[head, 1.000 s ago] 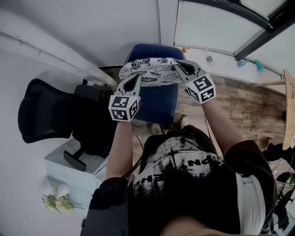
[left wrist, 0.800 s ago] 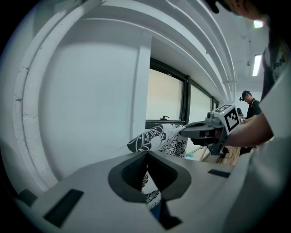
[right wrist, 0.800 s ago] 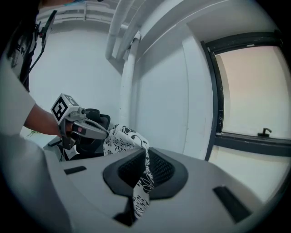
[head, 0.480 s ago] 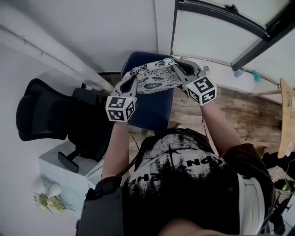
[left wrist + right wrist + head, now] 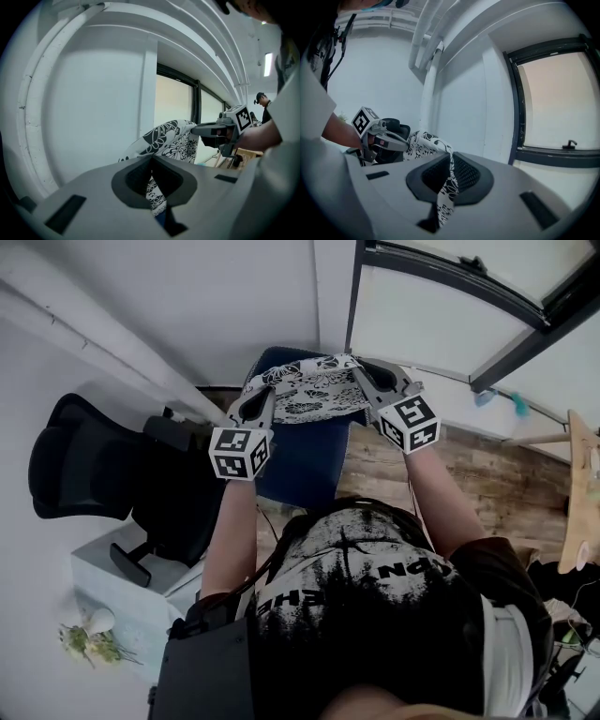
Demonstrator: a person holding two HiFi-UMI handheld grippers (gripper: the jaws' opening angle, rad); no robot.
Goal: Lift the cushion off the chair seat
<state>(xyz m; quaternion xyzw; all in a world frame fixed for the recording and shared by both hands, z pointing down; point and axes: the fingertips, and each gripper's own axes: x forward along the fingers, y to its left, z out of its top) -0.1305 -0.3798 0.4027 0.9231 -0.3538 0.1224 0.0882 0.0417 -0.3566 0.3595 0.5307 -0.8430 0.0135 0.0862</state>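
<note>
Cushion (image 5: 311, 390) higher than before, seemingly clear of chair seat (image 5: 305, 470); left claw (image 5: 262, 399), right claw (image 5: 363, 376) pinching edges.

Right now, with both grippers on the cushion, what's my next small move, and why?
Probably raise both together, level. The left gripper and right gripper each clamp an edge of the cushion, which hangs over the blue chair seat.
</note>
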